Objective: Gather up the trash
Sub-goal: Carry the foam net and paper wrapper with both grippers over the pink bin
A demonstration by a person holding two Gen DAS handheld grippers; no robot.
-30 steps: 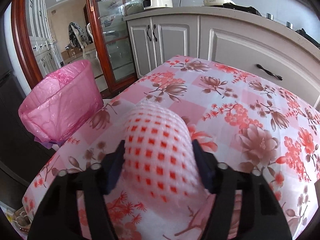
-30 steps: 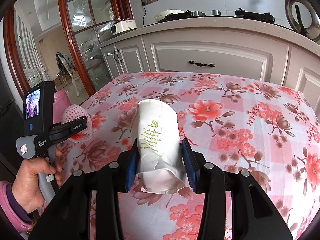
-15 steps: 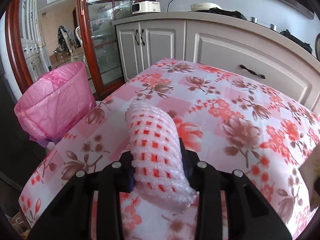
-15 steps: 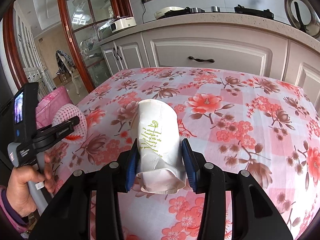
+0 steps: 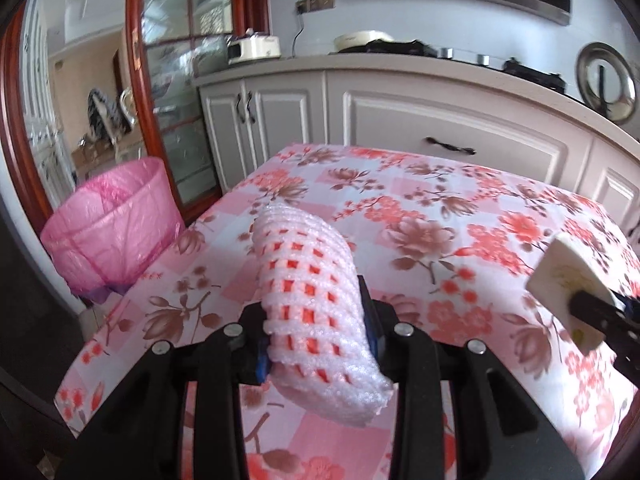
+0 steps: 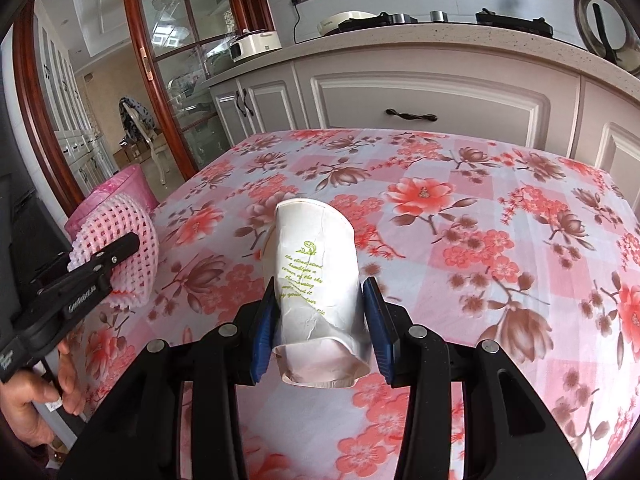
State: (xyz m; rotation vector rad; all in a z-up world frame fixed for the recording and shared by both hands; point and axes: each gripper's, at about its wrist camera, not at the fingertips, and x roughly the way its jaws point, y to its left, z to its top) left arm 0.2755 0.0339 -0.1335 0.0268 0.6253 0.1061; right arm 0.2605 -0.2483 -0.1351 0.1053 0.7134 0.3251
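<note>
My left gripper (image 5: 316, 320) is shut on a white foam fruit net (image 5: 312, 280) and holds it above the table's left part. The net also shows in the right wrist view (image 6: 128, 248), with the left gripper (image 6: 100, 264) around it. My right gripper (image 6: 320, 320) is shut on a crumpled white paper cup (image 6: 316, 272) with green print, held above the table. The cup also shows at the right edge of the left wrist view (image 5: 568, 276). A bin with a pink bag (image 5: 112, 228) stands on the floor left of the table, partly hidden in the right wrist view (image 6: 128, 184).
The table carries a pink floral tablecloth (image 6: 460, 216). Grey kitchen cabinets (image 6: 420, 100) with a worktop run behind it. A wood-framed glass door (image 5: 176, 80) stands at the far left behind the bin.
My left gripper has drawn back and up with the foam net and turned right, so the cup came into its view. The right gripper holds the cup almost still.
</note>
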